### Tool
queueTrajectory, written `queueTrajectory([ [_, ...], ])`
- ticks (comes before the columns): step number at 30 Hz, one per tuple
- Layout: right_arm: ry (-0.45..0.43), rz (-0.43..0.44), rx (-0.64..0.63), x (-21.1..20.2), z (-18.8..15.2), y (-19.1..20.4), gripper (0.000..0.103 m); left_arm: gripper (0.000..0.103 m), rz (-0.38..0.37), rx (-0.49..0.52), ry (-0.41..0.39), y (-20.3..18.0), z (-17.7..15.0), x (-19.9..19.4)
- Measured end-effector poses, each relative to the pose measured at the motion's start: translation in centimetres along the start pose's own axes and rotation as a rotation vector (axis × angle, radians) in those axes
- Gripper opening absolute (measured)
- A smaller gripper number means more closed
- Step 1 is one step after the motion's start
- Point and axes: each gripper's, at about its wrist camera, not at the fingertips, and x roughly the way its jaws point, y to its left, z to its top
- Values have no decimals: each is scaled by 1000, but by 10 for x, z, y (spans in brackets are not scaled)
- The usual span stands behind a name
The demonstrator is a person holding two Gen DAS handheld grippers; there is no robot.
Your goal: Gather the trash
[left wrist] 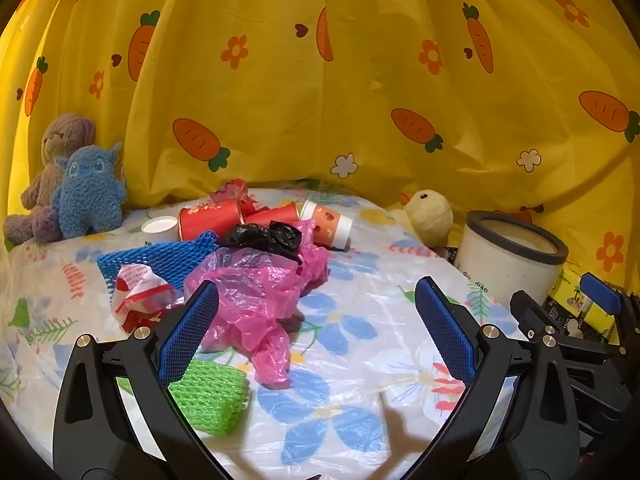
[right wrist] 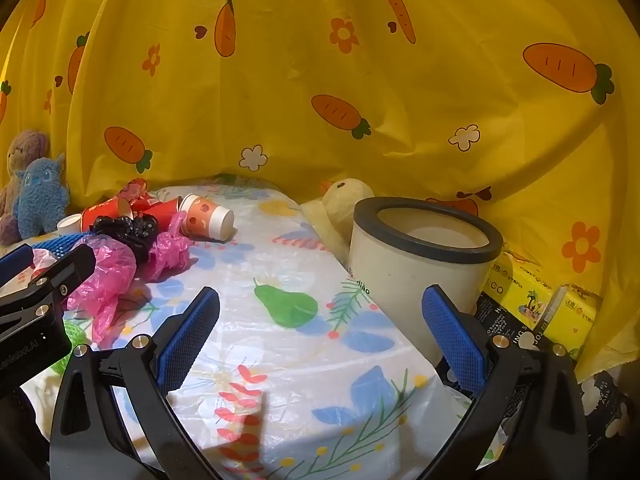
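Trash lies in a heap on the flowered tablecloth (left wrist: 360, 360): a pink plastic bag (left wrist: 256, 300), a black bag (left wrist: 268, 238), blue foam net (left wrist: 168, 258), green foam net (left wrist: 212, 400), a red-and-white wrapper (left wrist: 140, 296), red paper cups (left wrist: 210, 218) and an orange-and-white cup (left wrist: 328, 226). My left gripper (left wrist: 316, 308) is open, its left finger in front of the pink bag, holding nothing. My right gripper (right wrist: 320, 312) is open over bare cloth. A cream bin with a dark rim (right wrist: 420, 264) stands just beyond its right finger.
Plush toys sit at the back: a blue one (left wrist: 90, 196) and a brown one (left wrist: 52, 168) on the left, a yellow duck (left wrist: 428, 216) by the bin. Yellow boxes (right wrist: 536, 300) lie right of the bin. A yellow carrot-print curtain (left wrist: 320, 80) closes off the back.
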Motion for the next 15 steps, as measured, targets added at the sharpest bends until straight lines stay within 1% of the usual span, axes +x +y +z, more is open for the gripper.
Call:
queueTrajectory([
  [3,-6,1,6,-1,0,-1,98,97,15,16,6,-4,1,1],
  [4,-4,1,3,-1,0,0,98,97,5,27,11,-10,3,2],
  [6,-4,0,3,-1,1,0,98,97,-9,6,4,-3,1,0],
  [15,-3,0,2,0,0,4,98,97,-14,8,5,-2,-1,-2],
])
